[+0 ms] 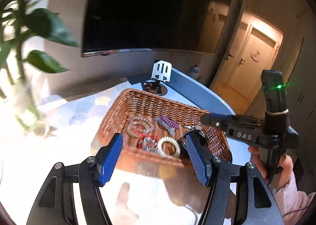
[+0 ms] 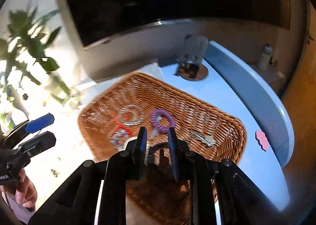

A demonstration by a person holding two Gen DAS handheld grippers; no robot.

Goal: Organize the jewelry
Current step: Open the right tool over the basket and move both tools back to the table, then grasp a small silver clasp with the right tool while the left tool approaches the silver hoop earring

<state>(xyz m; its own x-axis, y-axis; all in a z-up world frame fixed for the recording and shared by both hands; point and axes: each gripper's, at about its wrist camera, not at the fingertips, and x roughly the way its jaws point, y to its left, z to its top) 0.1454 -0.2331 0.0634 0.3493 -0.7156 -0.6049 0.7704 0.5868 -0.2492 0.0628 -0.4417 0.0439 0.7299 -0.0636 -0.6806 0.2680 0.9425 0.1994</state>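
A brown wicker basket [image 1: 142, 104] [image 2: 197, 106] sits on the table and holds spiral hair ties: a clear one [image 1: 141, 126] [image 2: 130, 115], a purple one [image 1: 169, 122] [image 2: 163, 120], a red one [image 1: 147, 140] [image 2: 122, 126], a cream one [image 1: 169, 146]. A key [image 2: 203, 138] and a dark cord [image 2: 158, 147] also lie inside. My left gripper [image 1: 154, 154] is open and empty, just before the basket's near rim. My right gripper [image 2: 157, 146] is over the basket, jaws partly apart with nothing between them; it also shows in the left wrist view [image 1: 209, 119].
A dark TV screen [image 1: 150, 7] hangs behind. A leafy plant [image 1: 29, 33] stands left. A white phone stand [image 1: 162, 73] on a round base sits behind the basket on the blue table [image 2: 246, 110]. A pink cloud-shaped piece [image 2: 261, 140] lies right of the basket.
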